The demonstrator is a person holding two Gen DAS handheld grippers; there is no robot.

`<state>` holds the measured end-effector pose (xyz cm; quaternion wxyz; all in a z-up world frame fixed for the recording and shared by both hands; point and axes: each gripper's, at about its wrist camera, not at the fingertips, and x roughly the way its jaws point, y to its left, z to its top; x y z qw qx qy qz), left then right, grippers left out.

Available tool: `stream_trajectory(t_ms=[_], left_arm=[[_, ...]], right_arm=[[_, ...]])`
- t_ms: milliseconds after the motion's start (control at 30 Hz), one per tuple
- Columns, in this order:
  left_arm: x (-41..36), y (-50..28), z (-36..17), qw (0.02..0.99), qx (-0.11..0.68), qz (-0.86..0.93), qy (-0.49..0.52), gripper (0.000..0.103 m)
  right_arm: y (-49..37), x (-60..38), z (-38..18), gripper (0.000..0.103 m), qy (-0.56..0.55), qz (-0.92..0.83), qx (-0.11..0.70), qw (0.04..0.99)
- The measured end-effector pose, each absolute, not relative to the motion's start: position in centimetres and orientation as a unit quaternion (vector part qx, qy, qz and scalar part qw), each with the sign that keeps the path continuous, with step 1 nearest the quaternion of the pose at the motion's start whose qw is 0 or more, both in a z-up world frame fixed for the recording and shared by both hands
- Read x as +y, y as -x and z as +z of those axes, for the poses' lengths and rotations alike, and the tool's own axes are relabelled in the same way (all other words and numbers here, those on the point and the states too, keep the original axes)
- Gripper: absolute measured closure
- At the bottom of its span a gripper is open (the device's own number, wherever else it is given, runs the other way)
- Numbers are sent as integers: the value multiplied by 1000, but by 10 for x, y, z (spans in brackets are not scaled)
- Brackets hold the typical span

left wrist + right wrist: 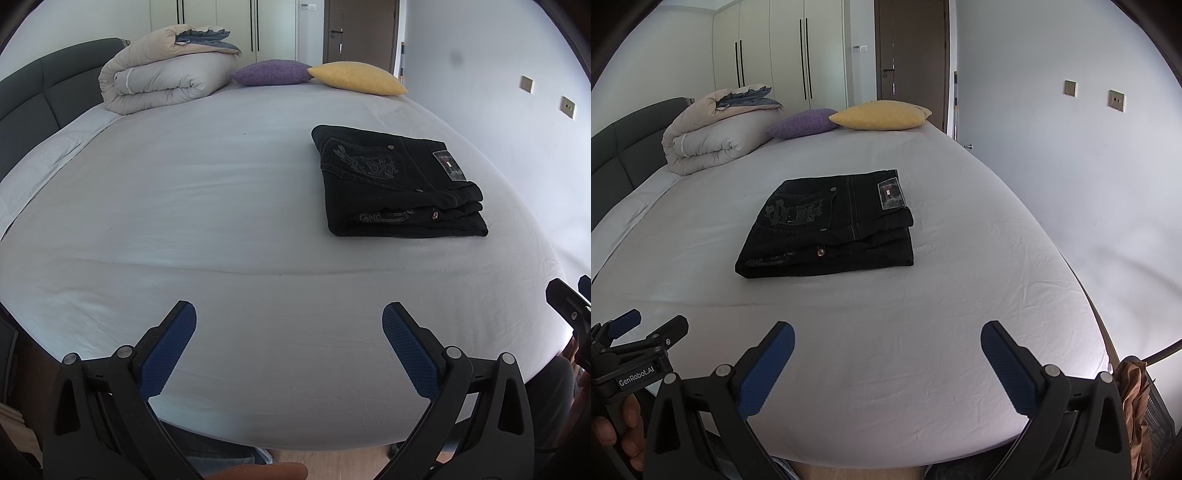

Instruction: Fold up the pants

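Black embroidered denim pants (827,225), folded stack, centre frame: likely heavy, stiff; grip thick folded edge. Left gripper (289,345), right gripper (887,363): spread wide, empty.

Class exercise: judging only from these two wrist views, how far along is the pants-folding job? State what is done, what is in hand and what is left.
Done: the black pants lie on the bed as a compact stack of layers. In hand: nothing; the left gripper and right gripper are both open and empty, held apart from the pants near the bed's edge. Left: apparently no fold, perhaps only tidying.

soft daylight | sharp focus | fisheye bending, dark corners
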<state>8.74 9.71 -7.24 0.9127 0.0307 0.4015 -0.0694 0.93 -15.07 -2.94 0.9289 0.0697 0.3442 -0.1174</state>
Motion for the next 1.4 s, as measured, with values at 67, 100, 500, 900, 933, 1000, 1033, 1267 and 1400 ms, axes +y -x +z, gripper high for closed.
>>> stream_trajectory(t_ms=[67,100,500,900,933,1000,1033,1267,1400], left_arm=[[97,-87,-72,913,401,-70,-30,0],[97,-87,-72,913,401,-69,-30,0],[98,-87,-73,912,402,-70,-31,0],[99,-86,-76,912,403,-71,-31,0],[99,-86,-76,912,403,-71,-31,0],[99,-86,-76,912,403,-71,-31,0],[99,-86,-76,912,403,-71,-31,0],[99,-86,-77,911,404,-72,-31,0],[99,-86,-77,911,406,-73,-30,0]], right_arm=[[-9,-150,-30,0,-70,-118,344,929],[-9,-150,-30,0,-70,-118,344,929],[-8,-150,-31,0,-70,-117,345,929],[-8,-150,-31,0,-70,-117,346,928],[-8,-150,-32,0,-70,-118,346,928],[-8,-150,-31,0,-70,-118,345,928],[-8,-150,-31,0,-70,-117,346,928],[-7,-148,-33,0,-70,-118,346,928],[-6,-147,-35,0,-70,-117,346,928]])
